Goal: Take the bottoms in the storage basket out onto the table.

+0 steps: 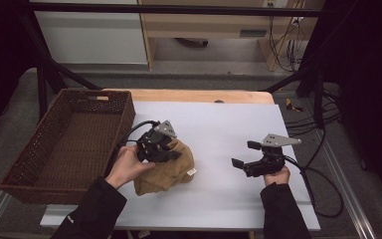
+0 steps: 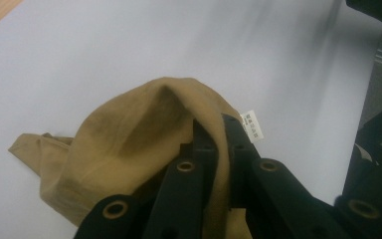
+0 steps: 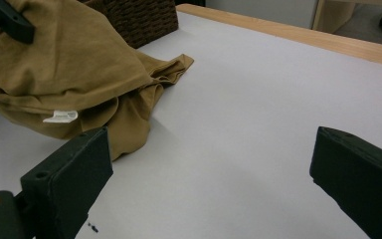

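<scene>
Nearest the person, two dark sleeves come in over the front edge of the white table sheet (image 1: 219, 124), each hand carrying a gripper. The left gripper (image 1: 171, 155) sits on top of a crumpled tan cloth garment (image 1: 166, 169), and in the left gripper view its two black jaws are pinched together with a fold of the garment (image 2: 144, 134) caught between them, so the fabric rises into a peak at the jaw tips. A small white label (image 2: 253, 124) hangs from the garment just beside those jaws. The right gripper (image 1: 243, 154) is held well apart from the garment, to its right, over bare sheet; its jaws stand wide apart with nothing between them. From the right gripper view, the garment (image 3: 74, 74) lies bunched on the sheet. A dark woven wicker basket (image 1: 67, 139) stands just left of the garment, near it. Beyond the garment, the wooden table edge (image 1: 199, 95) shows past the sheet.
</scene>
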`<state>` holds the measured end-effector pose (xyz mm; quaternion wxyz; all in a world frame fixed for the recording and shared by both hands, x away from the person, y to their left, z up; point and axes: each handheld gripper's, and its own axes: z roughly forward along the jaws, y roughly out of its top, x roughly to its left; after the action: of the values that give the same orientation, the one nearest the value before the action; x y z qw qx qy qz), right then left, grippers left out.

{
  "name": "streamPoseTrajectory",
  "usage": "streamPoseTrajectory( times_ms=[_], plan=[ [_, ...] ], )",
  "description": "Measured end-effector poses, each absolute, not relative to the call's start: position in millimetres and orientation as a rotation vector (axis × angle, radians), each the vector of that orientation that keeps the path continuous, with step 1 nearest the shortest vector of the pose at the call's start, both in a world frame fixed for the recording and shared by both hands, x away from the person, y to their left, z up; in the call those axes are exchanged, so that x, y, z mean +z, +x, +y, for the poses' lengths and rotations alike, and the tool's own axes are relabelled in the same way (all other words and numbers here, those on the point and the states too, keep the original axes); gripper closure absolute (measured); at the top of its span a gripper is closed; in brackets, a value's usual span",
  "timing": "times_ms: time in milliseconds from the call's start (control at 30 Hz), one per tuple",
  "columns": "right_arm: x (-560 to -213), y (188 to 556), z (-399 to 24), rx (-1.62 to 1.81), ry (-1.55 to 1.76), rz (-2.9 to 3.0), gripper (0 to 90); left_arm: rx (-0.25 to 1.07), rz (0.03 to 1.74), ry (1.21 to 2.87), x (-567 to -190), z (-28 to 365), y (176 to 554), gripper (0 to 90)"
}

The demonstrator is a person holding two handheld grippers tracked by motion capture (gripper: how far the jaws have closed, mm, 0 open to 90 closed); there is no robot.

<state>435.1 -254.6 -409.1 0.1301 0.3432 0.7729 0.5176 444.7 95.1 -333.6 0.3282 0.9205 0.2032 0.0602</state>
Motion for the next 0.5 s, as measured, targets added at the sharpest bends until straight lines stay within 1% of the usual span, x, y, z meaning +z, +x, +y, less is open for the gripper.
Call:
streamPoseTrajectory(
  times_ms=[500],
  plan=[
    [-409.5, 435.3, -254.2, 1.499, 0.998, 2.248, 3.7, 0.099, 0.54, 2.434, -360.8, 89.2, 445.8, 85.9]
  ],
)
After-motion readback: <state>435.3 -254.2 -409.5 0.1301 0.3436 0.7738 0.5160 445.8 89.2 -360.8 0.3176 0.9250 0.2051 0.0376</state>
